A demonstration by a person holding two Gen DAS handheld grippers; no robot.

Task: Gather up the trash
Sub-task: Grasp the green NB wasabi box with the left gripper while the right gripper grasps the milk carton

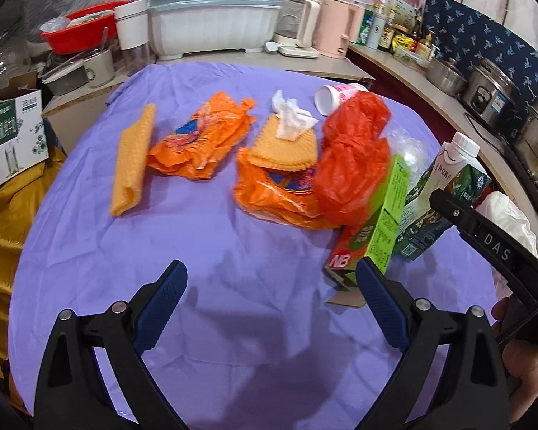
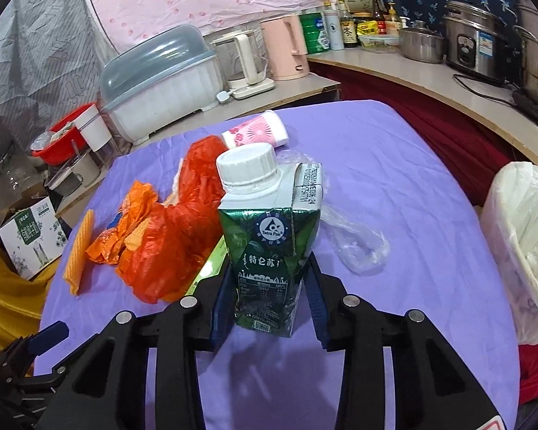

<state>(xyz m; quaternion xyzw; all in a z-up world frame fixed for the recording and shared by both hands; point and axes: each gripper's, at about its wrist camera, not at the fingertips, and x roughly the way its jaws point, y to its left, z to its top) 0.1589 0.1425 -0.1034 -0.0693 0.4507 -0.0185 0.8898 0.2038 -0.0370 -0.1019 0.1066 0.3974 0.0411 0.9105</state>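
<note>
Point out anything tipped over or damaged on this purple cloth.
The pink cup lies on its side at the far edge. The green box has a torn-open end. The milk carton stands upright.

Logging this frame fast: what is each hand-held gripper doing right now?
Left hand-held gripper: open, nothing between its fingers.
Right hand-held gripper: closed on the green milk carton, which stands upright.

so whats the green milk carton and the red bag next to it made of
Green milk carton: coated paperboard, glossy print, by its folded seams and Tetra Pak mark; the white screw cap looks like plastic. The right gripper has it between its pads.
Red bag: thin plastic film, shiny, crumpled and slightly see-through.
</note>
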